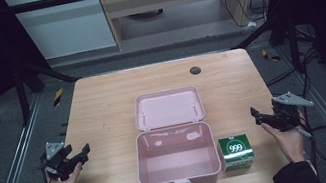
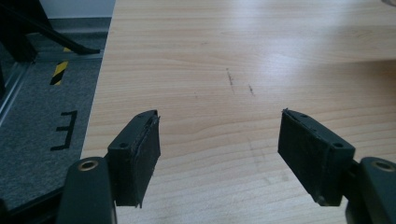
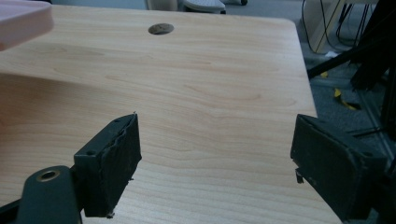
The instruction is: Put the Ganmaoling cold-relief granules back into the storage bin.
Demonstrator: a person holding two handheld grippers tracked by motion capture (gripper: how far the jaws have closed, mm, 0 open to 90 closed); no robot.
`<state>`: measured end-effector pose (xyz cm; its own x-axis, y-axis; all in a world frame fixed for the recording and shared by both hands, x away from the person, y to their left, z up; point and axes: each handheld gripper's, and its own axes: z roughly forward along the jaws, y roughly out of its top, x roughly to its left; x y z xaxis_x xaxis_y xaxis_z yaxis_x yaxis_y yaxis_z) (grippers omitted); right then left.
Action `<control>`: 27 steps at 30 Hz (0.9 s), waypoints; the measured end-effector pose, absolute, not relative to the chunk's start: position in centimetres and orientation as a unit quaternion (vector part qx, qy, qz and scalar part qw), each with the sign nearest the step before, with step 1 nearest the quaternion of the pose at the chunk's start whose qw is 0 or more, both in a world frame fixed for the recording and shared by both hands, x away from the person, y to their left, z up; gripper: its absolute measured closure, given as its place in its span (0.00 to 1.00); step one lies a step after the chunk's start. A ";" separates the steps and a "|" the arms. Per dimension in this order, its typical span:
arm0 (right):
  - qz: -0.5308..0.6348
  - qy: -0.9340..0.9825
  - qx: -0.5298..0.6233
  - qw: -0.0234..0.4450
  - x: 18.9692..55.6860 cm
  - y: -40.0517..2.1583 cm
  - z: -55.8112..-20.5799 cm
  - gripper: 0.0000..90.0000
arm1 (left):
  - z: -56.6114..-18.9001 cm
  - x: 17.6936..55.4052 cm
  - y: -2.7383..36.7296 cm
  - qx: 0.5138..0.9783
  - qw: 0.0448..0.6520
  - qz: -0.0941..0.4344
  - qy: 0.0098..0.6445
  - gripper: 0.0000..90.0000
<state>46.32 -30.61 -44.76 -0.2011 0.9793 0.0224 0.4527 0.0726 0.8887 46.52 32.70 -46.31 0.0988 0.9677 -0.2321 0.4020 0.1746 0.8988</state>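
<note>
A green box [image 1: 236, 152] marked "999" stands just right of the open pink case [image 1: 177, 162]. The left gripper [image 1: 77, 156] and right gripper [image 1: 259, 116] hover at the table [image 1: 103, 112] edges, jaws spread, holding nothing.

The right gripper [image 3: 215, 158], jaws spread wide, hangs over bare wooden table [image 3: 205, 88] near its cable hole [image 3: 161, 29].

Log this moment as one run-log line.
left gripper: open, empty | right gripper: open, empty | pink box: lid open | green carton: right of box

Open pink box [image 1: 177, 162] beside green 999 carton [image 1: 236, 152] on wooden table [image 1: 103, 107]
</note>
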 end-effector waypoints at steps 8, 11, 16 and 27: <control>0.416 0.684 0.512 0.313 45.7 -30.6 -42.0 0.18 | -46.4 46.5 32.5 0.582 0.473 0.286 0.597 0.28; 0.416 0.698 0.495 0.308 45.7 -30.5 -40.9 0.18 | -46.4 46.5 32.3 0.587 0.470 0.284 0.595 0.26; 0.413 0.727 0.465 0.293 46.1 -30.3 -39.0 0.17 | -46.5 46.3 32.1 0.596 0.467 0.281 0.589 0.24; 0.385 0.788 0.385 0.288 46.3 -28.8 -35.9 0.17 | -46.6 46.4 31.8 0.611 0.459 0.272 0.585 0.21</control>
